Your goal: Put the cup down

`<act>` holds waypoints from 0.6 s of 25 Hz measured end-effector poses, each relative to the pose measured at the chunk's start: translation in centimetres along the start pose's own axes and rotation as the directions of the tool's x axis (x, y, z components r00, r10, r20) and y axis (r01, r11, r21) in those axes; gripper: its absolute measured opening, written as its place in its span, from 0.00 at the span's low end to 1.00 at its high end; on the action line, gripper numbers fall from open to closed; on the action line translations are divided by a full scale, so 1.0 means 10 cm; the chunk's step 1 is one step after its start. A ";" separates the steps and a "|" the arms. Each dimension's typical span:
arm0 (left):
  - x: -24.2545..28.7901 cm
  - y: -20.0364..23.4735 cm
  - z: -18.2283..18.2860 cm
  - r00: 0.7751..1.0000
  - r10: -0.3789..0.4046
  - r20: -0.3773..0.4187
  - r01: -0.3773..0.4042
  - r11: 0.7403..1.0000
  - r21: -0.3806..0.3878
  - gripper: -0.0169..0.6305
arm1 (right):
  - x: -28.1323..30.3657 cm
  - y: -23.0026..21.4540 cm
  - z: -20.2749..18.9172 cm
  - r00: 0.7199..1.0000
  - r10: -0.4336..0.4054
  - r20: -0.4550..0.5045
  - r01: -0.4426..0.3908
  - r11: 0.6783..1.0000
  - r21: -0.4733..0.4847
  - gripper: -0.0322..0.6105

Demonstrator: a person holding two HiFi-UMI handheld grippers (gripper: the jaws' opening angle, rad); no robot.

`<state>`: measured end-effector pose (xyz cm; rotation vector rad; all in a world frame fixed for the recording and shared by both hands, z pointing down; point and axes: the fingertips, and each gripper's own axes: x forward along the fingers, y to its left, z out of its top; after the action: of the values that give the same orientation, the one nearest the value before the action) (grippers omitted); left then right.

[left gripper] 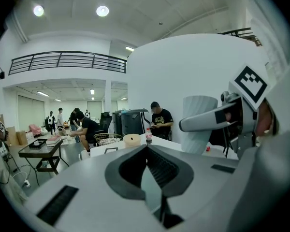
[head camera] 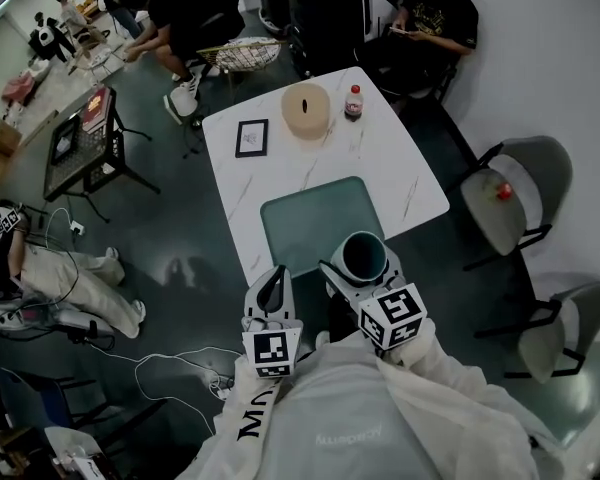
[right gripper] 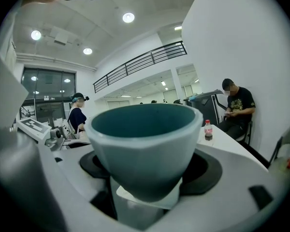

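Holding cup point(head camera: 363, 256) upright, mouth up, in right gripper point(head camera: 365, 270), clamped wide across its lower wall. Appears to hang over near edge of teal mat point(head camera: 310, 213), not yet set down. Carries left gripper point(head camera: 276, 286) alongside, closed tip to tip, with nothing in it.

Best done by lowering straight down and keeping level, aiming for bare middle of mat. Worth letting go only once base sits flat, then backing off without knocking rim.

Shows white marbled table point(head camera: 400, 168), with bottle point(head camera: 353, 103), round tan box point(head camera: 306, 110) and small dark frame point(head camera: 251, 138) at far side, well apart from mat.

Looks onto dark floor point(head camera: 180, 228), grey chairs point(head camera: 510, 193) at right, seated person point(head camera: 430, 18) beyond, white walls and balcony rail point(left gripper: 63, 59) above.
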<state>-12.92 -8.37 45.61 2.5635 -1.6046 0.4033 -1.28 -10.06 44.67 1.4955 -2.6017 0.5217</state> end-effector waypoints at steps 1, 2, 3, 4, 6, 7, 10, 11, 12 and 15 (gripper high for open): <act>0.05 0.03 0.01 1.000 0.001 -0.003 -0.001 1.000 0.001 0.04 | 0.06 -0.03 0.01 1.000 0.003 -0.005 -0.003 1.000 -0.001 0.64; 0.11 0.06 0.02 1.000 0.003 -0.005 -0.003 1.000 0.002 0.04 | 0.12 -0.06 0.01 1.000 0.006 -0.012 -0.006 1.000 -0.003 0.64; 0.16 0.09 0.02 1.000 0.005 -0.008 -0.005 1.000 0.002 0.04 | 0.19 -0.09 0.01 1.000 0.010 -0.019 -0.010 1.000 -0.005 0.64; 0.22 0.12 0.01 1.000 0.008 -0.013 -0.008 1.000 0.002 0.04 | 0.26 -0.12 0.01 1.000 0.013 -0.025 -0.014 1.000 -0.008 0.64; 0.33 0.17 -0.02 1.000 0.012 -0.027 -0.012 1.000 0.003 0.04 | 0.39 -0.20 0.00 0.999 0.020 -0.037 -0.020 1.000 -0.011 0.64; 0.38 0.20 -0.03 0.999 0.014 -0.034 -0.014 1.000 0.002 0.04 | 0.45 -0.24 0.00 0.999 0.022 -0.042 -0.023 1.000 -0.011 0.64; 0.56 0.29 -0.05 0.999 0.020 -0.046 -0.020 1.000 -0.003 0.04 | 0.64 -0.34 0.01 0.998 0.029 -0.055 -0.030 0.999 -0.016 0.64; 0.61 0.32 -0.04 0.999 0.023 -0.047 -0.023 1.000 -0.004 0.04 | 0.70 -0.37 0.02 0.998 0.032 -0.058 -0.033 0.999 -0.019 0.64; 0.67 0.35 -0.03 0.998 0.026 -0.049 -0.026 1.000 -0.005 0.04 | 0.76 -0.40 0.04 0.998 0.034 -0.062 -0.035 0.999 -0.022 0.64; 0.83 0.44 0.01 0.998 0.037 -0.051 -0.038 0.999 -0.013 0.04 | 0.92 -0.50 0.07 0.997 0.036 -0.075 -0.038 0.999 -0.029 0.64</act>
<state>-13.40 -17.59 47.52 2.4960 -1.6343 0.4547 -1.70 -20.13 47.49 1.3942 -2.5729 0.5287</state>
